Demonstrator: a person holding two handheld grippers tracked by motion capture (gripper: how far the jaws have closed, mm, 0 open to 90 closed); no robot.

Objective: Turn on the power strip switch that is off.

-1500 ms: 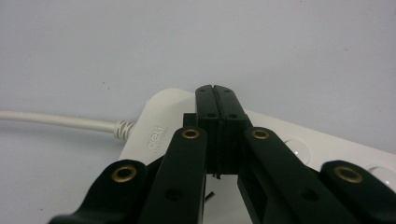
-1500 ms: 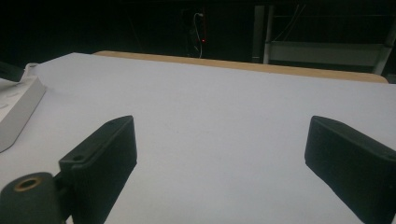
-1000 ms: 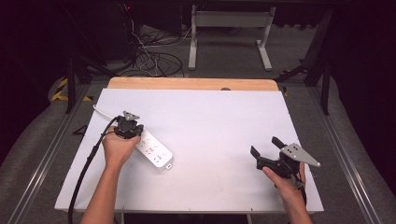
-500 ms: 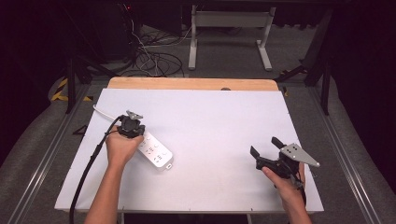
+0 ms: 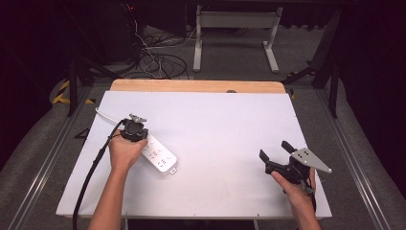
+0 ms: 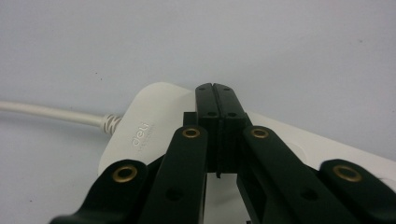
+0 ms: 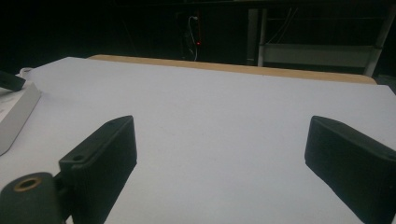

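A white power strip (image 5: 158,154) lies flat on the white table (image 5: 215,124), left of the table's middle, running on a slant with its far end toward the left edge and its near end pointing at the middle of the front edge. Its pale cord (image 5: 106,115) leaves the far end and runs off toward the table's left edge. In the left gripper view the strip's rounded end (image 6: 140,126) carries a small grey brand mark, and the cord (image 6: 51,112) enters it through a ribbed collar.

The left gripper (image 5: 134,130) sits over the strip's far end, held in the person's left hand (image 5: 123,152), with its black cable (image 5: 95,167) trailing back off the front edge of the table. In the left gripper view its jaws are pressed together with no gap between them, and their tips (image 6: 217,95) lie over the top of the strip near the cord end; they hold nothing, and whether they touch the strip's surface cannot be told.

The right gripper (image 5: 279,151) is well apart from the strip, near the table's front right corner, held in the right hand (image 5: 294,189), with the grey three-cornered plate (image 5: 310,159) on top. Its jaws stand wide apart with only bare table between them in the right gripper view, where the strip's edge (image 7: 16,116) shows at far left.
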